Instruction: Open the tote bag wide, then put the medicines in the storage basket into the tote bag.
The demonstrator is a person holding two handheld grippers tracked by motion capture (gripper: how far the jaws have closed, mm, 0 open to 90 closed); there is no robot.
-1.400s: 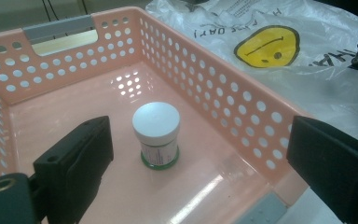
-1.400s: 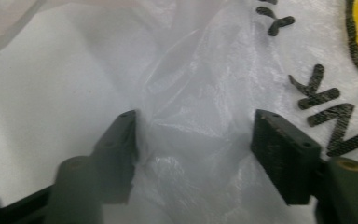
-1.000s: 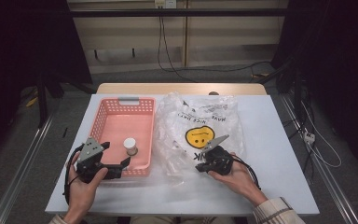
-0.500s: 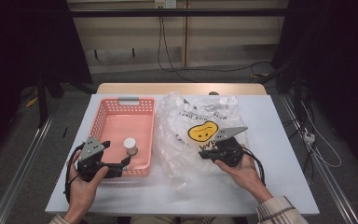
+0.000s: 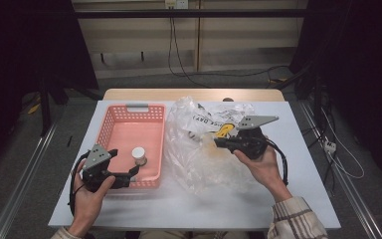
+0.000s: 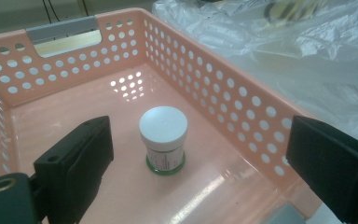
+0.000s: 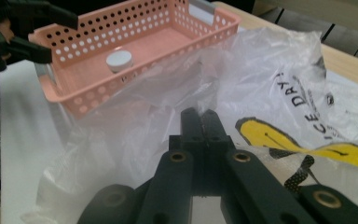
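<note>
A clear plastic bag (image 5: pixel 199 154) with a yellow smiley print (image 7: pixel 307 144) lies bunched on the white table (image 5: pixel 308 199), right of a pink perforated basket (image 5: pixel 124 132). My right gripper (image 5: pixel 217 143) is shut on a fold of the bag and holds it raised; in the right gripper view the jaws (image 7: pixel 200 116) meet with film around them. A small white-lidded jar (image 6: pixel 163 140) stands upright inside the basket near its front. My left gripper (image 5: pixel 129 174) hovers open at the basket's front rim. Its jaws stand wide on either side of the jar, touching nothing.
The basket has a grey handle (image 5: pixel 137 106) at its far end. A wooden surface (image 5: pixel 194 93) adjoins the table's far edge, with cables on the floor beyond it. Bare white table lies in front of the basket and bag.
My right gripper has risen and moved away from the person, drawing the bag up with it, and the smiley print has shifted. The left gripper and the jar have stayed still.
</note>
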